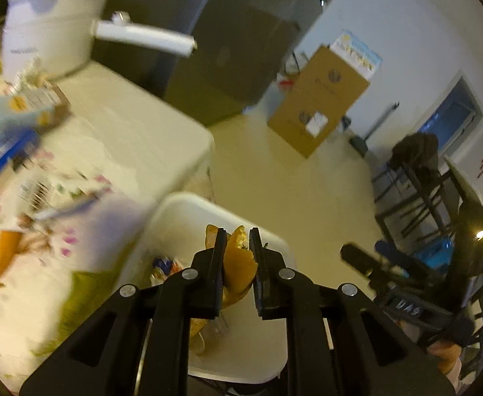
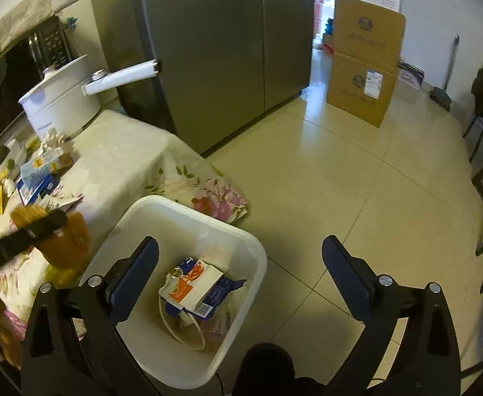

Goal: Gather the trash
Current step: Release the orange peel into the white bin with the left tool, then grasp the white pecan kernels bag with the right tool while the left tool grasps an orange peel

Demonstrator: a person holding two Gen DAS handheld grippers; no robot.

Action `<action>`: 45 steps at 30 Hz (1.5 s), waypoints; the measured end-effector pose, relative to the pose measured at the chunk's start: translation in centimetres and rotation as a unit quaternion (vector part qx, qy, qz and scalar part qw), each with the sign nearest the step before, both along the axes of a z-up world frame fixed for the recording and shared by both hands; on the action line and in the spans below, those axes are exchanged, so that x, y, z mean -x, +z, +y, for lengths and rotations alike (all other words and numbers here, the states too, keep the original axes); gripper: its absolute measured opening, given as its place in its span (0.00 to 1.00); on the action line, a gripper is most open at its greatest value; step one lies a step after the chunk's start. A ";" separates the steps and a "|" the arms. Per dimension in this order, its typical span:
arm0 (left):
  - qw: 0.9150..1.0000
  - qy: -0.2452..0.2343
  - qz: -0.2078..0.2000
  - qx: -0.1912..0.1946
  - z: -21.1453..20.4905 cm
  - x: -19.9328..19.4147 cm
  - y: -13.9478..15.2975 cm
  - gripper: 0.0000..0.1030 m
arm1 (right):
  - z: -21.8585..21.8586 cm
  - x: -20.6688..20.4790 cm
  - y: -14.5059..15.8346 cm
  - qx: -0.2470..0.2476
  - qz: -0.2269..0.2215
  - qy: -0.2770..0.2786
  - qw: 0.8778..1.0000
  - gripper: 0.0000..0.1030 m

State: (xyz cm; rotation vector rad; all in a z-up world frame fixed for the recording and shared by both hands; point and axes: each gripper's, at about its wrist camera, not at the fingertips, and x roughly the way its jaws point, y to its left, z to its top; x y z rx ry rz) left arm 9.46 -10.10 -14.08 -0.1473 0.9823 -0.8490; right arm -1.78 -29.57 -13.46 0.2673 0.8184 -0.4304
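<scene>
My left gripper (image 1: 238, 247) is shut on an orange-brown crumpled wrapper (image 1: 238, 264) and holds it over the near edge of the white bin (image 1: 175, 208). In the right wrist view the left gripper (image 2: 48, 222) shows at the left, holding the orange wrapper (image 2: 68, 241) above the table's edge beside the white bin (image 2: 188, 213). My right gripper (image 2: 241, 257) is open and empty above the bin. The bin holds a carton (image 2: 192, 288), a white cord and clear plastic.
A table with a floral cloth (image 2: 126, 158) bears small boxes (image 2: 40, 171), wrappers and a white pot (image 2: 63, 99). A steel fridge (image 2: 215, 49) stands behind. Cardboard boxes (image 2: 363, 62) stand on the tile floor. Dark chairs (image 1: 423, 191) are at the right.
</scene>
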 end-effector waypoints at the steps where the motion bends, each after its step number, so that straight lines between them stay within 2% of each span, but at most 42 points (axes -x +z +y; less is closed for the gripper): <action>1: 1.000 -0.005 0.007 -0.003 -0.4 0.0 -0.4 0.22 | -0.1 -0.1 -0.1 -0.003 0.001 -0.001 1.000 0.93; 2: 1.000 -0.010 0.014 -0.007 -0.7 0.1 -0.8 0.30 | -0.2 -0.1 -0.2 -0.006 0.003 -0.001 1.000 0.93; 4: 1.000 -0.016 0.018 -0.010 -0.9 0.3 -1.1 0.41 | -0.1 -0.5 -0.4 -0.014 0.009 0.003 1.000 0.93; 10: 1.000 0.002 0.004 -0.009 1.5 -0.5 0.4 0.48 | 1.0 -1.3 -0.4 -0.013 0.009 0.021 1.000 0.93; 14: 0.998 0.045 -0.008 -0.032 5.3 -2.6 1.7 0.63 | 2.0 -2.0 -0.5 -0.015 0.016 0.039 0.999 0.93; 20: 0.994 0.093 0.023 -0.056 11.1 -5.4 1.0 0.63 | 4.0 -2.9 -0.7 0.003 0.026 0.070 0.997 0.93; 23: 0.991 0.105 0.023 -0.080 12.1 -5.9 0.1 0.63 | 4.9 -3.3 -0.6 0.013 0.027 0.082 0.996 0.93; 32: 0.985 0.076 0.041 -0.149 11.9 -6.6 -3.7 0.63 | 6.6 -4.2 -0.6 0.016 0.032 0.104 0.994 0.93; 35: 0.984 0.067 0.017 -0.162 11.7 -6.8 -3.8 0.63 | 7.1 -4.5 -0.7 0.017 0.034 0.110 0.993 0.93; 45: 0.981 0.067 -0.021 -0.181 12.3 -7.5 -3.1 0.62 | 9.3 -6.0 -0.8 0.040 0.035 0.131 0.990 0.93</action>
